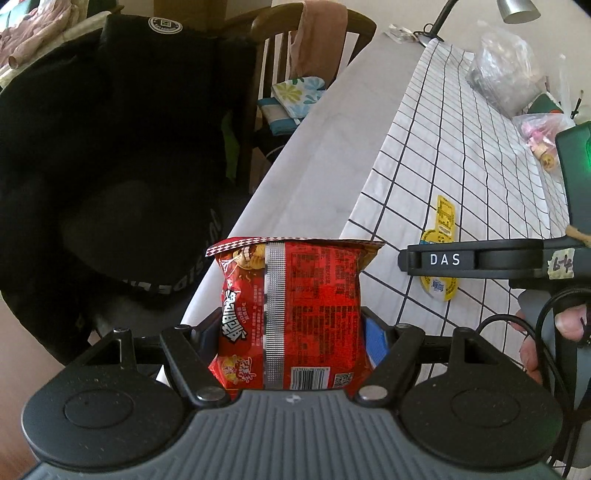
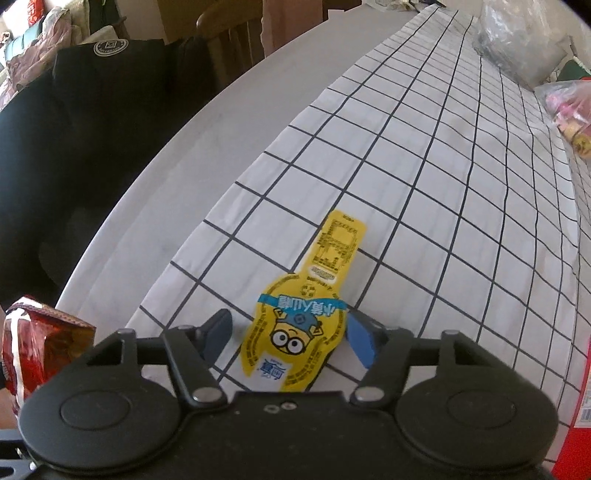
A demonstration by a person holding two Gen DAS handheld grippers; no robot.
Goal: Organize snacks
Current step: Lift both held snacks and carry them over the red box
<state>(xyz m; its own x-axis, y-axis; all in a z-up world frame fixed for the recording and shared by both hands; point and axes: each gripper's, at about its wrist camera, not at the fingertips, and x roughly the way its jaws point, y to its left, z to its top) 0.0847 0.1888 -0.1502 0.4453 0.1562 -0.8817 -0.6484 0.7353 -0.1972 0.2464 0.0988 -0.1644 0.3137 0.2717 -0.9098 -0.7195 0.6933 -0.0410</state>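
The left gripper (image 1: 290,332) grips a red snack bag (image 1: 291,314) between its 2 fingers, which press on the bag's left and right sides; the bag stands upright with its back seam, printed text and barcode facing the camera and its crimped top edge pointing away. The bag is held over the near left edge of the bench (image 1: 321,147), where the bare white surface meets a white cloth with a black grid (image 1: 461,155). In the right wrist view the same bag shows at the near left corner. The right gripper (image 2: 291,334) has its fingers spread apart on either side of a yellow pouch (image 2: 303,325) that lies flat on the grid cloth, its cartoon face and blue band toward the camera and its narrow neck pointing away; the left finger (image 2: 218,328) stands just clear of the pouch, while the blue pad of the right finger (image 2: 360,341) is at the pouch's edge, though contact cannot be told. In the left wrist view the right gripper's body crosses over the pouch at the right. At the far right of the bench sit clear plastic bags (image 1: 506,74) with more packets. A black jacket (image 1: 110,129) hangs over a chair (image 1: 291,33) at the left.
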